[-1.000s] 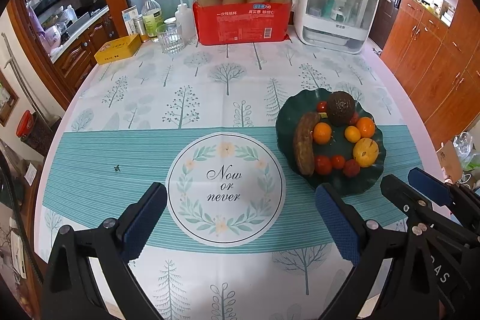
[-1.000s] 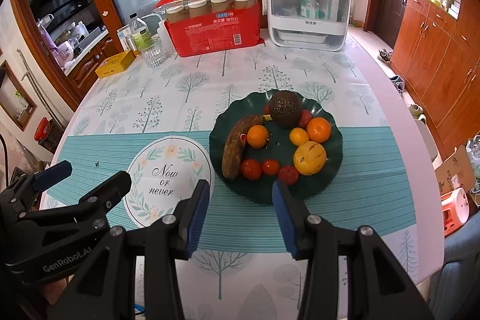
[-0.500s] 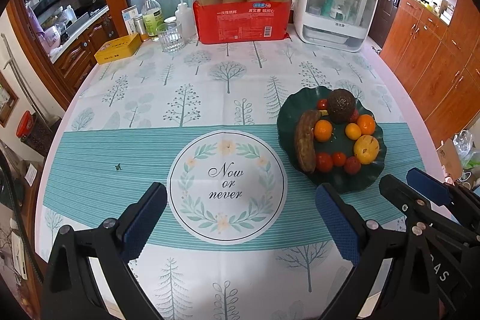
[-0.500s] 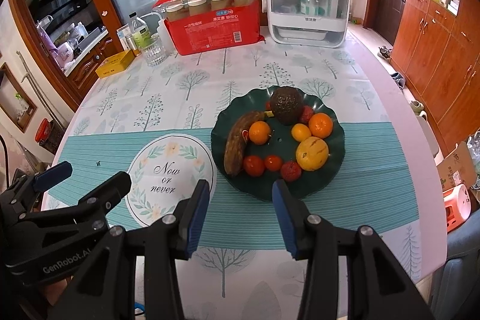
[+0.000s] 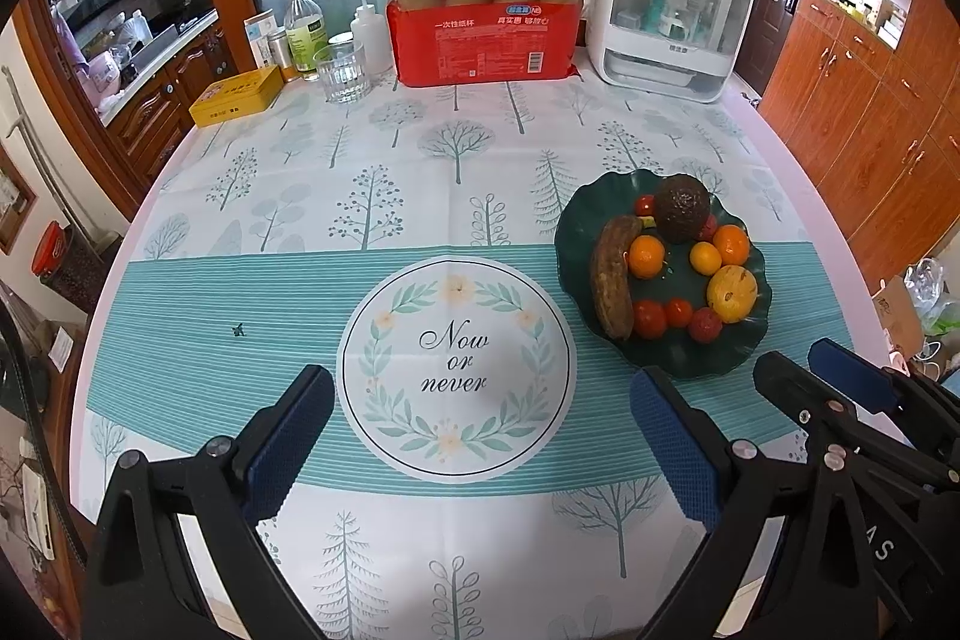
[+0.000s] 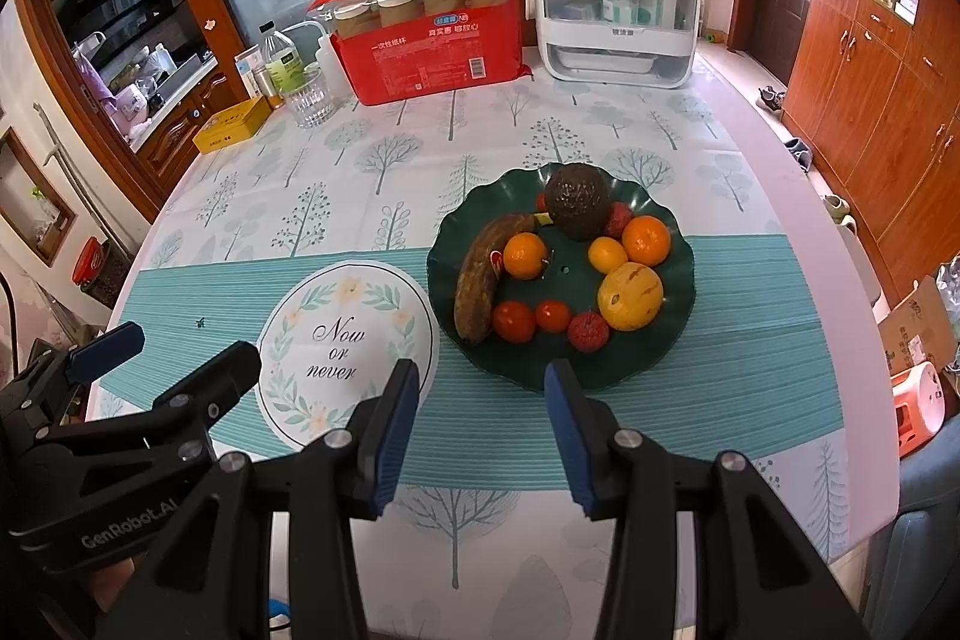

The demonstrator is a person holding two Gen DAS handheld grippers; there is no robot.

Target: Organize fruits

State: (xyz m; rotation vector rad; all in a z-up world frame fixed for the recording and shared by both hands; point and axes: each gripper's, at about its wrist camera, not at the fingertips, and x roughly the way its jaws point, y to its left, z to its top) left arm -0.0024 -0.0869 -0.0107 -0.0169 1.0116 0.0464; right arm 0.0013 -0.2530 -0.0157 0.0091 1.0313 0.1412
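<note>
Your right gripper [image 6: 480, 418], spread and empty, has the plate [image 6: 675, 334] straight ahead. The banana [image 6: 477, 280] lies lengthwise, ahead-left. Your left gripper [image 5: 480, 436], also spread, sits farther off.

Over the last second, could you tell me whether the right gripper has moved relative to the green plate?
Yes, slightly: in the right wrist view the green plate sits a little lower, nearer the right gripper, so it eased forward.

Table [image 5: 420, 196] under tree-print cloth. Resting on it: dark green fruit plate [image 6: 672, 340], red cup package [image 5: 486, 46], white dispenser box [image 5: 666, 58], glass [image 5: 343, 73], yellow tin [image 5: 237, 95].
</note>
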